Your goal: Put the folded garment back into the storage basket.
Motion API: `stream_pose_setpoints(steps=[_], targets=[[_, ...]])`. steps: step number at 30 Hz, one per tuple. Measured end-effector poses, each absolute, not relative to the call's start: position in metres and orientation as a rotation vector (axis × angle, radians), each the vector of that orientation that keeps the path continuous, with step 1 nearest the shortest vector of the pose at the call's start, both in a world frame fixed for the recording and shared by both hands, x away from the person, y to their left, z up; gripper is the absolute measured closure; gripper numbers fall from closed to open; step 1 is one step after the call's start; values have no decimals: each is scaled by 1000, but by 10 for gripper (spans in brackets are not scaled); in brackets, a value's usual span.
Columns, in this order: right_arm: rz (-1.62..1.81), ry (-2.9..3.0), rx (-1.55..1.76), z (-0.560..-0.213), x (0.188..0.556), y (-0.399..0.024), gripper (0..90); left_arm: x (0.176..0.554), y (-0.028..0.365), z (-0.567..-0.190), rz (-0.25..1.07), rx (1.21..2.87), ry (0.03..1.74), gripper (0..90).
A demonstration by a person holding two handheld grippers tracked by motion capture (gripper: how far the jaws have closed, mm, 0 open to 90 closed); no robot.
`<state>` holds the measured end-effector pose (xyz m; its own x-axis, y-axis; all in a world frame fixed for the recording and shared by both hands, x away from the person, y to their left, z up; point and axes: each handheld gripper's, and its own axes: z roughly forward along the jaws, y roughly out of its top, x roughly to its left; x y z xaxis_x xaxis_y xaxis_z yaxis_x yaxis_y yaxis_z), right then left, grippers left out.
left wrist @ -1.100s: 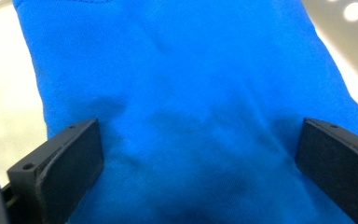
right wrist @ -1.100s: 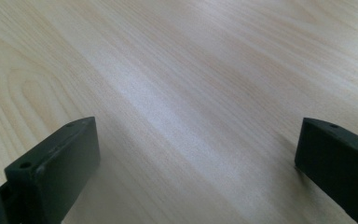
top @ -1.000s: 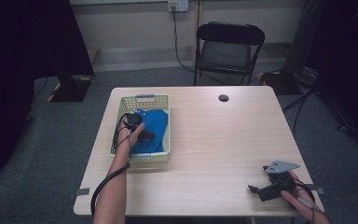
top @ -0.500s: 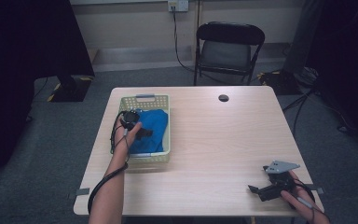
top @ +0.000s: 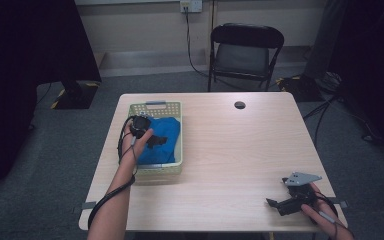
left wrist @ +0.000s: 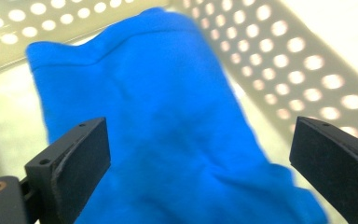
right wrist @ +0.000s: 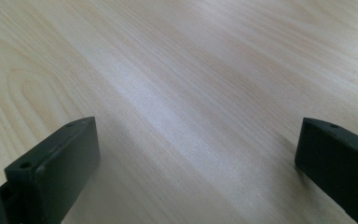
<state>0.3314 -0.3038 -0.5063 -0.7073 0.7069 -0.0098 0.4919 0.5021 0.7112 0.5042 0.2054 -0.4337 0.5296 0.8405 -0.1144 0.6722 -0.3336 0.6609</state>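
1. Blue cloth (left wrist: 168,126): bunched inside the pale yellow perforated basket (top: 172,167), at about 10 o'clock from the table's (top: 230,150) centre; rumpled, with soft folds and a raised hem or edge toward the far basket wall in the left gripper view.
2. Left gripper (top: 152,140): poised just over the cloth inside the basket, jaws spread wide apart with the cloth between and below them; nothing pinched yet, and whether the jaw tips touch the fabric cannot be told.
3. Right gripper (top: 280,205): resting low near the table's edge at about 5 o'clock, well apart from the basket; jaws spread wide over bare wood grain, holding nothing.
4. Handling, judged: light, limp, fleecy-looking; likely to sag and drape once lifted, not fragile, not slippery; probably compresses easily between the jaws.
5. Where to grip, judged: on a raised fold or ridge near the middle of the heap, where enough thickness stands up for both jaws to close around; a flat single layer likely to slip out or be missed.
6. Risk, judged: trailing fabric may catch on the basket rim or drag the light basket along; a straight upward lift probably safest.
7. Other items: small dark round object (top: 239,105) at about 12 o'clock on the table; black folding chair (top: 245,50) beyond the far edge.
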Motion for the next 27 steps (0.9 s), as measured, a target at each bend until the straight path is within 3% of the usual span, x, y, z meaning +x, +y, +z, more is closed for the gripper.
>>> stream_pose_setpoints(steps=[27], targets=[[1017, 2449, 1008, -506, 331, -304, 0, 478, 204, -422, 319, 2081, 1141, 43]])
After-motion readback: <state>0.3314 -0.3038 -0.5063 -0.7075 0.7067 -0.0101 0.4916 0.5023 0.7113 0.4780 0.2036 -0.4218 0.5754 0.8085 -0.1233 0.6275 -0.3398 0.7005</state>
